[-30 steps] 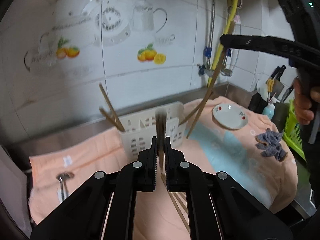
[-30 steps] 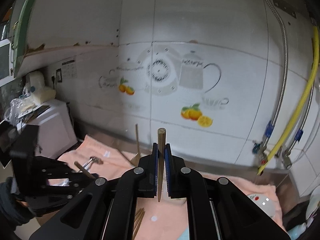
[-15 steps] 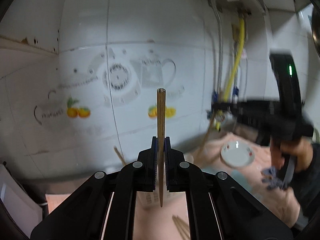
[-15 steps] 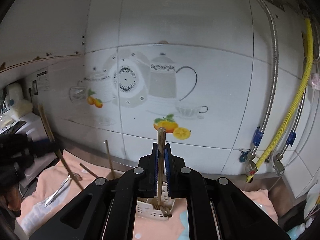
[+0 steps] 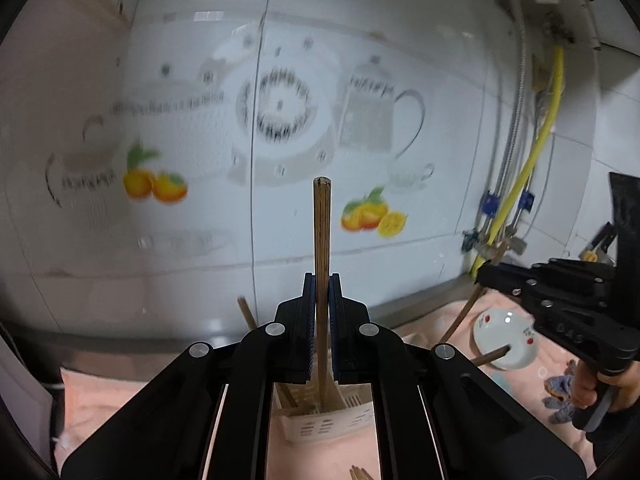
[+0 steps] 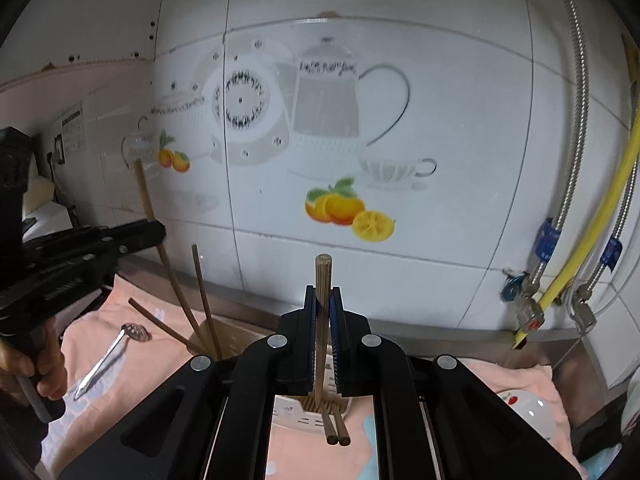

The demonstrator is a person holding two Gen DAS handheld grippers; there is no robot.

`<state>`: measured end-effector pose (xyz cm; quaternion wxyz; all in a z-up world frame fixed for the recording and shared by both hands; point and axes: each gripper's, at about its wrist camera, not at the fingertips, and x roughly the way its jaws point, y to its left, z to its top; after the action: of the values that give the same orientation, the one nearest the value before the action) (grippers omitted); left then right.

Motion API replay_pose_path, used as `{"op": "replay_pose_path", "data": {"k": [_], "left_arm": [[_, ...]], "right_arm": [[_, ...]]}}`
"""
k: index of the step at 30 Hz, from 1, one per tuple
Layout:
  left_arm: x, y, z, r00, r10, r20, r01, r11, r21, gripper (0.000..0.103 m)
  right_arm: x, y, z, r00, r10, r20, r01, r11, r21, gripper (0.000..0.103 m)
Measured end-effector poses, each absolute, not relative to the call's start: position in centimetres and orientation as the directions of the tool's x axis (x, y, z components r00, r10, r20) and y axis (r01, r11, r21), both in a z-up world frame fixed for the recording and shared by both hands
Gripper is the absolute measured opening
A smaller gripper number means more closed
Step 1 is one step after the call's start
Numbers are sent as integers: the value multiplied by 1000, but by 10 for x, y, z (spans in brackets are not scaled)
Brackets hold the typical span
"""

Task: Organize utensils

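Observation:
In the left wrist view my left gripper (image 5: pixel 321 292) is shut on an upright wooden chopstick (image 5: pixel 322 236). Its lower end hangs over the white slotted caddy (image 5: pixel 320 424), which holds other chopsticks (image 5: pixel 246 314). At the right of that view my right gripper (image 5: pixel 494 276) grips a slanted chopstick (image 5: pixel 460 320). In the right wrist view my right gripper (image 6: pixel 323 304) is shut on its chopstick (image 6: pixel 322 280), above the caddy (image 6: pixel 304 416). My left gripper (image 6: pixel 154 232) shows at the left with its chopstick (image 6: pixel 146 196).
A peach cloth (image 6: pixel 304 456) covers the counter below a tiled wall. A metal spoon (image 6: pixel 116 344) lies at the left and two chopsticks (image 6: pixel 336 428) lean out of the caddy. A small white dish (image 5: pixel 504 344) and a grey rag (image 5: pixel 560 392) sit to the right. Pipes (image 6: pixel 568 216) run down the right wall.
My left gripper rose from the cloth with its chopstick and moved over the caddy. My right gripper sank and came over the caddy too. Both stayed shut.

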<state>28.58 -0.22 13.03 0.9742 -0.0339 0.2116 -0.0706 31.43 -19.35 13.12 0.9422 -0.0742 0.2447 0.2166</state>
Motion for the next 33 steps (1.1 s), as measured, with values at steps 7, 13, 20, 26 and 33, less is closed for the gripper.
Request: {"op": "replay_pose_path", "data": {"k": [7,13,20,26,33], "left_arm": [[297,1,101,863,-156,-480,121,987,-104,6],[299,-2,91,850,-144,-507,111,989,-95,7],[282,-2,97,863,-134,-487,108,991,-81,26],[249,-5,105,879,-145,-453,121,989,-81,32],[195,-7,92,884,-152,-443,130,988,-78,47]], "right_arm": [[317,-192,115,768,364,-527,-445,895,-30,7],[316,-191,107,758,358,-546,-446,894,-32,7],[301,-197,114,775,355,-523,-435,900,-34,28],[268,-205,121,794,362,-488,-440,896,-53,43],[223,-207,109,796,369,-480,-462,883,-87,55]]}}
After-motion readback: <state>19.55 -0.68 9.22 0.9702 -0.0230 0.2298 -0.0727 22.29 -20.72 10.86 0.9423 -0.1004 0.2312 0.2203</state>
